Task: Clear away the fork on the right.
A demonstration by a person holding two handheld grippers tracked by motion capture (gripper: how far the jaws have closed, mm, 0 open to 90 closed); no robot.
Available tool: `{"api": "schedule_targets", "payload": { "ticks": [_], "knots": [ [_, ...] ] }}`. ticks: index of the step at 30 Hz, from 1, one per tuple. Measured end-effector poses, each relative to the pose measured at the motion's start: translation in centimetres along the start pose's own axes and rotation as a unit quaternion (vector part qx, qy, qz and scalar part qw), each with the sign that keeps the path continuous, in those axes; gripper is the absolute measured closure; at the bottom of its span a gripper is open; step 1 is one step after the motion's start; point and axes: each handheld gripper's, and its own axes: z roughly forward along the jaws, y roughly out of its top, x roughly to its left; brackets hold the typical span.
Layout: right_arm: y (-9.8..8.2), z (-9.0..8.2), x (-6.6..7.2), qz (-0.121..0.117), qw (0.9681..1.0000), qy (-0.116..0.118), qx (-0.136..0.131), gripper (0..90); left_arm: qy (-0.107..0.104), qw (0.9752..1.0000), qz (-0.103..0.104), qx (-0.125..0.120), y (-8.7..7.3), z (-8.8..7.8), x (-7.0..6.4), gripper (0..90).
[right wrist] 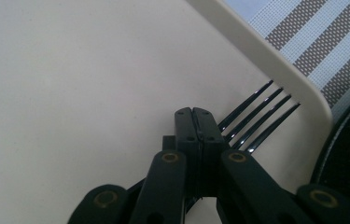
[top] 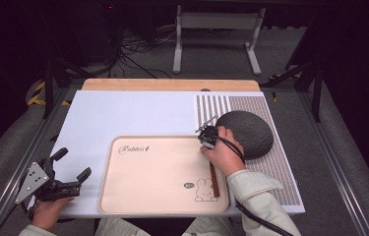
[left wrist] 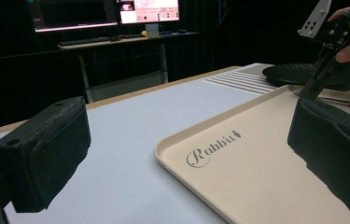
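Nearby, the dark plate (top: pixel 246 133) lies beside the tray (top: pixel 157 196) rim. Right gripper (right wrist: pixel 199 122) is closed over the fork (right wrist: pixel 256 116), gripping nothing; left gripper (top: pixel 71 164) is wide open, empty, over bare table (top: pixel 123 113).

The broad middle of the cream plastic tray (top: pixel 157 172) lies bare, open to passage, as does the white board (top: pixel 123 113) left of and behind it. At the tray's right rim, a wooden-handled metal fork (right wrist: pixel 256 121), the right gripper (top: pixel 206 133) and the dark round woven plate (top: pixel 246 132) crowd together.
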Motion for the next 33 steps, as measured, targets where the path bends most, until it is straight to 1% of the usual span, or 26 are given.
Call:
{"api": "schedule_targets", "payload": {
  "ticks": [3, 5, 9, 10, 11, 13, 15, 18, 20, 21, 22, 24, 25, 27, 29, 32, 33],
  "knots": [
    [-0.1, -0.1, -0.1, 0.006, 1.0, -0.002, 0.002, 90.0, -0.001, 1.0, 0.0, 0.0, 0.0, 0.0, 0.0, 0.0],
    [-0.2, -0.1, -0.2, 0.013, 0.9999, -0.002, 0.004, 90.0, -0.001, 1.0, 0.001, 0.001, 0.0, 0.0, 0.0, 0.0],
    [-0.2, -0.1, -0.2, 0.015, 0.9999, -0.005, 0.003, 89.7, -0.001, 1.0, 0.0, 0.001, 0.0, 0.0, 0.0, 0.0],
    [-0.3, -0.2, -0.2, 0.015, 0.9999, -0.001, 0.0, 88.4, 0.0, 1.0, 0.001, 0.0, 0.0, 0.0, 0.0, 0.0],
    [-0.4, -0.3, -0.2, 0.016, 0.9999, -0.001, -0.002, 88.0, 0.0, 1.0, 0.0, 0.0, 0.0, 0.0, 0.0, 0.0],
    [-0.5, -0.6, -0.3, 0.021, 0.9996, 0.006, -0.016, 86.4, 0.0, 1.0, 0.0, -0.001, 0.0, 0.0, 0.0, 0.0],
    [-0.6, -1.1, -0.5, 0.022, 0.9993, 0.006, -0.031, 84.9, 0.001, 1.0, 0.0, -0.001, 0.0, 0.0, 0.0, 0.0],
    [-0.9, -2.4, -0.8, 0.016, 0.9976, 0.005, -0.068, 78.8, 0.0, 1.0, 0.0, 0.0, 0.0, 0.0, 0.0, 0.0],
    [-1.1, -3.2, -1.0, 0.005, 0.9962, -0.002, -0.087, 72.5, 0.0, 1.0, 0.0, 0.001, 0.0, 0.0, 0.0, 0.0],
    [-1.2, -3.6, -1.1, 0.004, 0.9954, -0.002, -0.096, 68.6, 0.001, 1.0, 0.0, 0.0, 0.0, 0.0, 0.0, 0.0],
    [-1.3, -3.9, -1.2, 0.001, 0.9945, 0.002, -0.104, 66.6, 0.0, 1.0, -0.001, 0.001, 0.0, 0.0, 0.0, 0.0],
    [-1.6, -4.7, -1.3, -0.001, 0.9937, 0.003, -0.112, 61.7, 0.001, 1.0, -0.001, 0.001, 0.0, 0.0, 0.0, 0.0],
    [-1.7, -5.0, -1.3, -0.005, 0.9929, 0.003, -0.118, 58.1, 0.002, 1.0, -0.001, 0.001, 0.0, 0.0, 0.0, 0.0],
    [-2.2, -5.9, -1.5, -0.013, 0.99, 0.012, -0.14, 51.5, 0.002, 1.0, 0.0, 0.001, 0.0, 0.0, 0.0, 0.0],
    [-2.7, -6.7, -1.7, -0.022, 0.9859, 0.014, -0.165, 46.4, 0.001, 1.0, 0.0, 0.002, 0.0, 0.1, 0.0, 0.0],
    [-3.5, -8.0, -1.8, -0.025, 0.9795, 0.015, -0.199, 39.1, 0.002, 1.0, 0.0, 0.0, 0.0, 0.0, 0.1, 0.0],
    [-3.8, -8.3, -1.8, -0.024, 0.9782, 0.014, -0.206, 37.0, 0.003, 1.0, -0.001, 0.0, 0.0, 0.0, 0.1, 0.0]
  ]
}}
